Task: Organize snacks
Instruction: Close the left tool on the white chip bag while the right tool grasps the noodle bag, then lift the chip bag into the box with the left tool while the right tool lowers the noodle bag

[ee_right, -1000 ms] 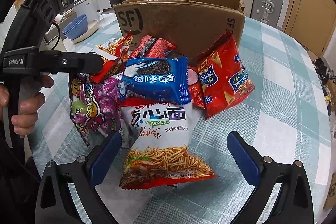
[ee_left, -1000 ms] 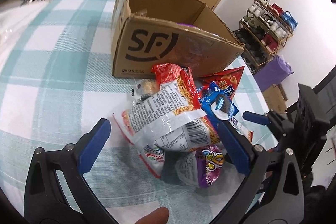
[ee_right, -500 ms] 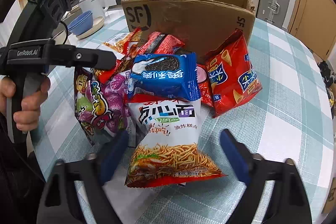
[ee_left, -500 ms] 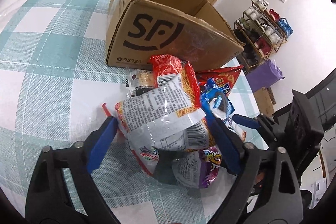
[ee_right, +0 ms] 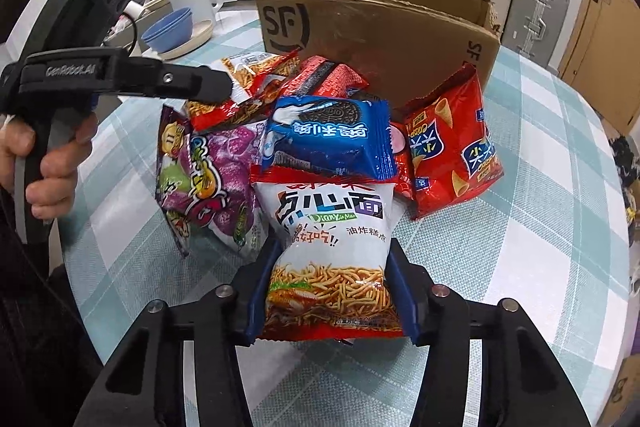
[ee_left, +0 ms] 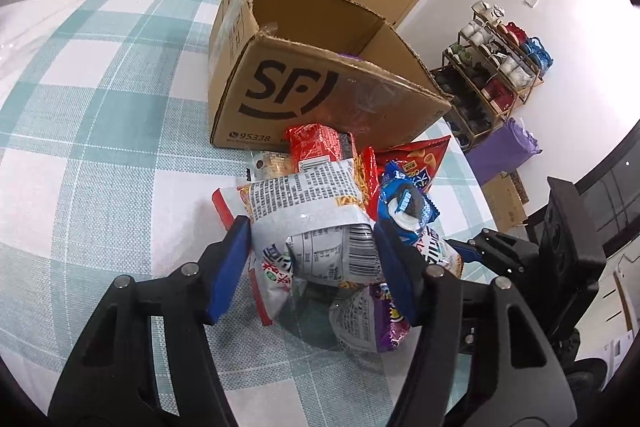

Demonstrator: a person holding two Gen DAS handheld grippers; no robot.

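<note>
A pile of snack bags lies on the checked tablecloth in front of an open cardboard SF box [ee_left: 320, 83] [ee_right: 380, 31]. My left gripper [ee_left: 312, 251] is shut on a silver-backed noodle snack bag [ee_left: 316, 223]; the same bag shows its red edge in the right wrist view [ee_right: 224, 107]. My right gripper [ee_right: 330, 279] is shut on a white and red fried noodle bag [ee_right: 332, 247]. A blue Oreo pack [ee_right: 328, 139] [ee_left: 404, 203] rests on top of it. A purple bag [ee_right: 208, 183] and a red cone-crisp bag [ee_right: 448, 155] lie beside it.
The round table [ee_left: 100, 107] has a teal and white checked cloth. Blue bowls on a plate [ee_right: 172, 27] stand at the far left. A shoe rack [ee_left: 496, 67], suitcases [ee_right: 536, 7] and drawers stand beyond the table.
Both grippers moved in on the pile and closed. The left one closed on the silver-backed bag, the right one on the white and red noodle bag.
</note>
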